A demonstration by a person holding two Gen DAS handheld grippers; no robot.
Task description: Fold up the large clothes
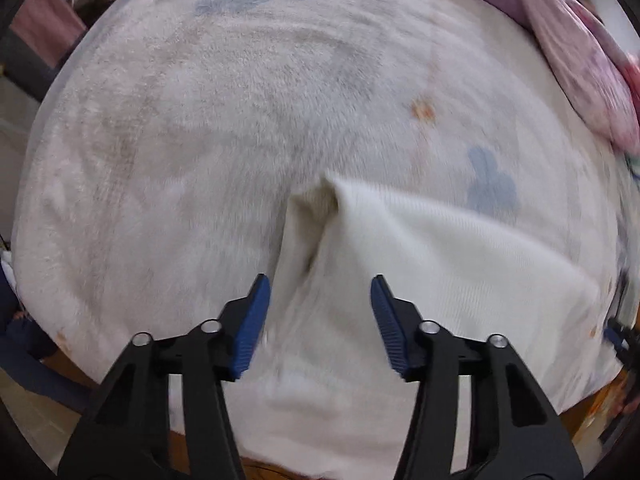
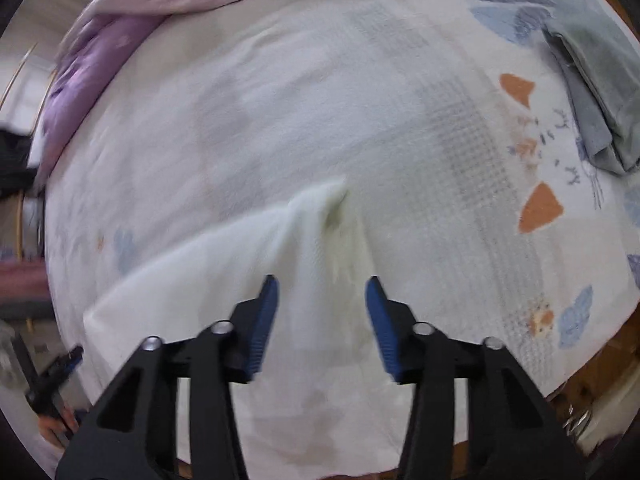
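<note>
A large white ribbed garment (image 1: 420, 252) lies on a pale fleece bed cover (image 1: 200, 140). One raised corner of it sits just ahead of my left gripper (image 1: 320, 292), whose blue-padded fingers are open with cloth between and below them. In the right wrist view the same garment (image 2: 224, 256) stretches left, with a raised corner ahead of my right gripper (image 2: 322, 292), which is open too. Neither gripper clamps the cloth. The right gripper shows at the left view's right edge (image 1: 618, 340); the left gripper shows at the right view's lower left (image 2: 56, 368).
A pink and purple quilt (image 1: 580, 60) is bunched at the far side, also seen in the right wrist view (image 2: 120, 20). A folded grey cloth (image 2: 592, 112) lies at the far right. The bed cover (image 2: 540, 208) has orange and blue prints. Wooden bed edge (image 2: 588, 392) lies near.
</note>
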